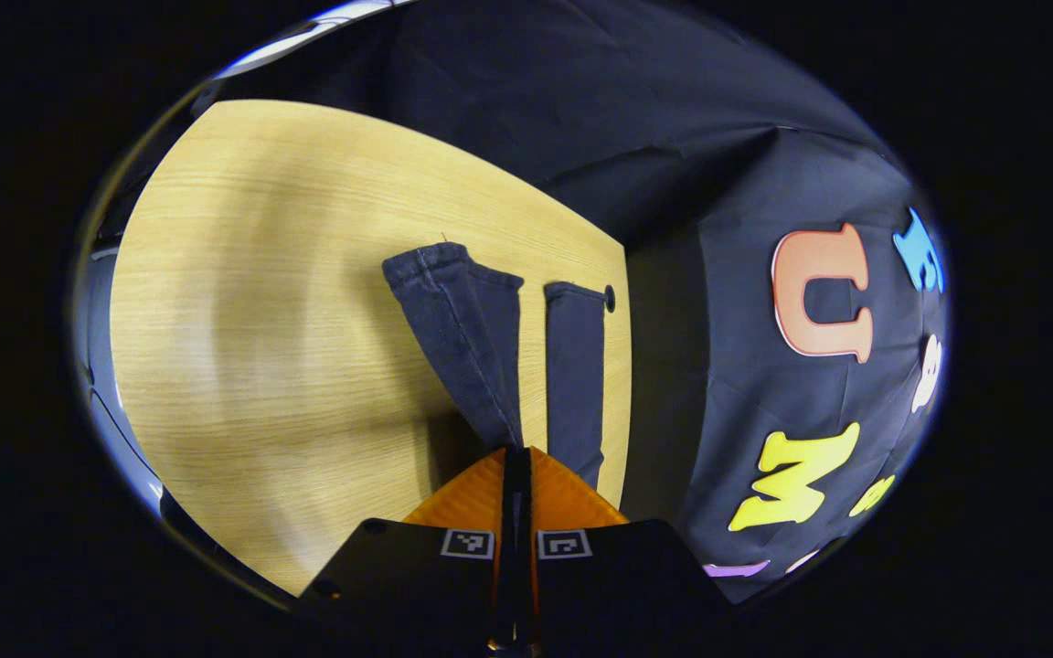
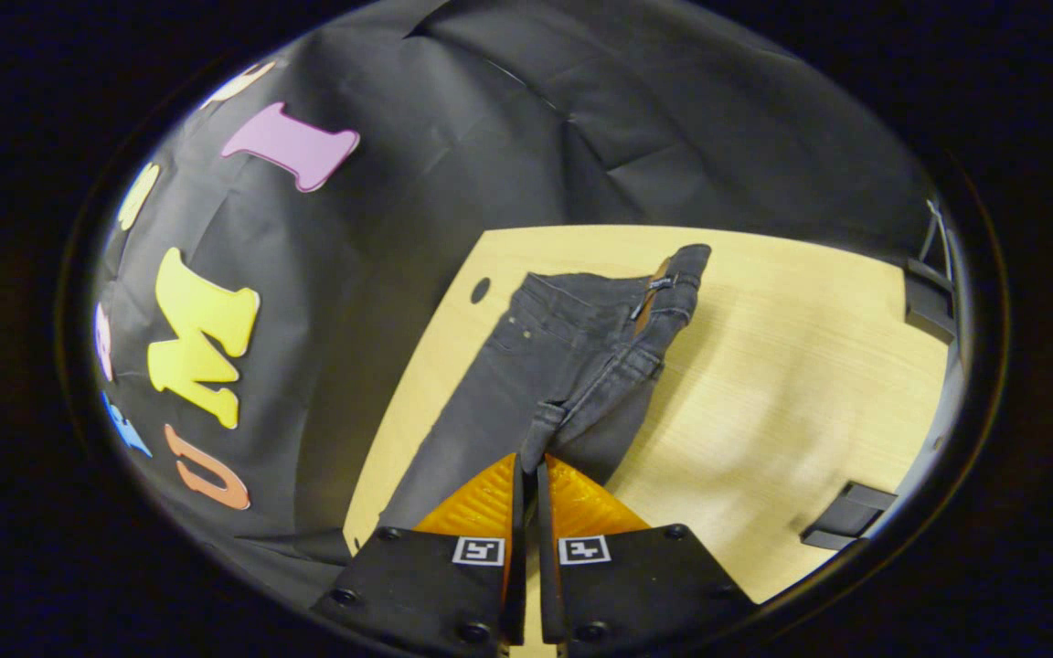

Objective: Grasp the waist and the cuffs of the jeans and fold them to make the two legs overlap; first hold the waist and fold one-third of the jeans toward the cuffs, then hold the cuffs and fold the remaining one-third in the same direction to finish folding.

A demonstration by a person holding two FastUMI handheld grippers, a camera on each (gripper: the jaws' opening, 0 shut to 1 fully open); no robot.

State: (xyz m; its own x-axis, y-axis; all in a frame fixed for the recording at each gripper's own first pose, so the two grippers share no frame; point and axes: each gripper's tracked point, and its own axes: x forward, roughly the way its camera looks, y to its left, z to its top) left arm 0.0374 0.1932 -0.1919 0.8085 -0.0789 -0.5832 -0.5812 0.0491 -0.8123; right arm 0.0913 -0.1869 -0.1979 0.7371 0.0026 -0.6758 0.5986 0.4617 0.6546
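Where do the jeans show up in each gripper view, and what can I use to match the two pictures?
Left gripper view: the jeans lie at centre, two legs running up from the left tongs, cuffs at the far end.
Right gripper view: the jeans lie at centre, waist at the far end, above the right tongs.
Shared landmark: the round hole in the table.

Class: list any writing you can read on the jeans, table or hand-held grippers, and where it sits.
Jeans: waist patch, too small to read.
Left hand-held gripper and right hand-held gripper: square coded markers, no words.
Table: no writing.
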